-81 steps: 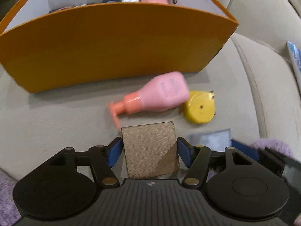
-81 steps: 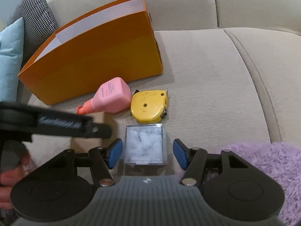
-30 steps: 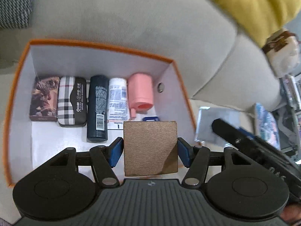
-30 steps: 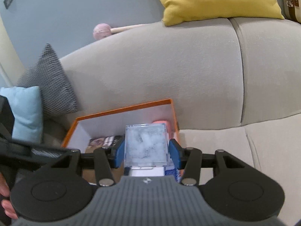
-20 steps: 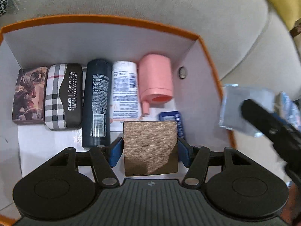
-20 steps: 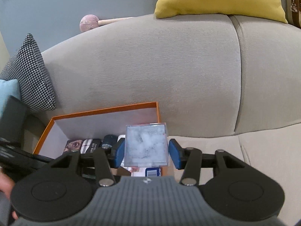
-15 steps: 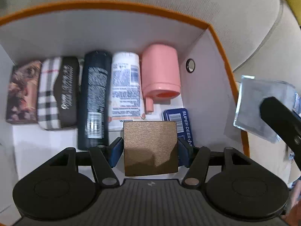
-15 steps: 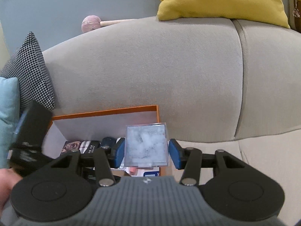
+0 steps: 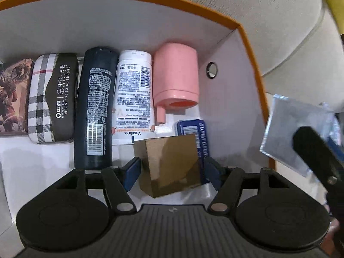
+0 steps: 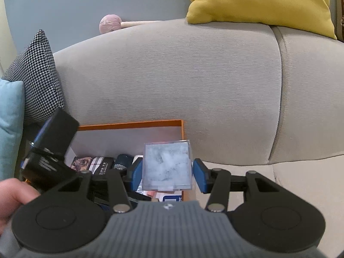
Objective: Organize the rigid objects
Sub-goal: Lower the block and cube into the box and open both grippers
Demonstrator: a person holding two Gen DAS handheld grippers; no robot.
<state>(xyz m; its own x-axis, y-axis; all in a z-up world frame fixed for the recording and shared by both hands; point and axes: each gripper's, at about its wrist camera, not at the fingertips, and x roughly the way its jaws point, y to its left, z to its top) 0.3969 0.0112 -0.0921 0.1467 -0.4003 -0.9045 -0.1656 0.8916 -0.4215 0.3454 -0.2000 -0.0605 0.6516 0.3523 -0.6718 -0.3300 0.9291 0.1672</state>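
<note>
Seen from the left wrist, my left gripper point(image 9: 172, 169) hangs inside the orange box point(image 9: 251, 68) with its jaws opening. The brown cube point(image 9: 172, 163) sits tilted between the blue pads point(image 9: 131, 172), and they no longer press on it. It rests low by the blue tin point(image 9: 196, 129). My right gripper point(image 10: 167, 172) is shut on a clear cube with white filling point(image 10: 167, 165), held above the orange box's point(image 10: 129, 124) right end. That clear cube point(image 9: 288, 124) also shows just outside the box's right wall in the left wrist view.
Lying side by side in the box are a patterned box point(image 9: 13, 99), a plaid case point(image 9: 51, 96), a dark bottle point(image 9: 94, 107), a white Vaseline tube point(image 9: 133, 94) and a pink bottle point(image 9: 175, 75). The grey sofa back point(image 10: 172, 75), a yellow cushion point(image 10: 258, 0) and a houndstooth cushion point(image 10: 36, 75) stand behind.
My left gripper sank into the box, then its jaws widened and the brown cube tipped askew out of the grip. My right gripper stayed shut on the clear cube near the box's right end.
</note>
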